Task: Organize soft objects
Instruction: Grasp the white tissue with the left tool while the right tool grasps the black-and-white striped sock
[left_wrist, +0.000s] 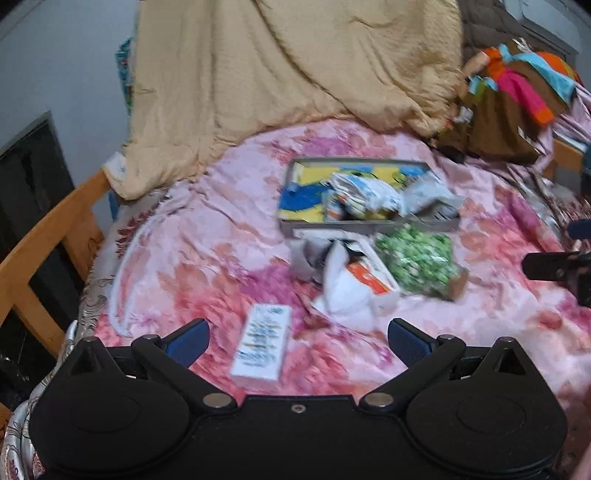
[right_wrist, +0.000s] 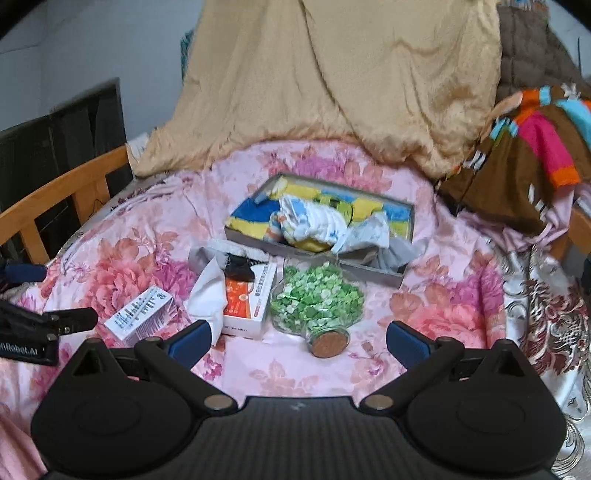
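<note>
left gripper spread, empty, above a white carton | right gripper spread, empty | grey shallow box at 12 o'clock on floral sheet, holding blue-yellow towel and crumpled cloths | corked glass jar of green pieces lies at box's 6 o'clock beside orange-white carton

Left gripper spread wide, empty; right gripper likewise

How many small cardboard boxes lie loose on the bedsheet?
2: a white printed carton lying nearest the left tongs, and a white-and-orange carton beside the glass jar of green pieces. Others may hide under the cloths.
</note>
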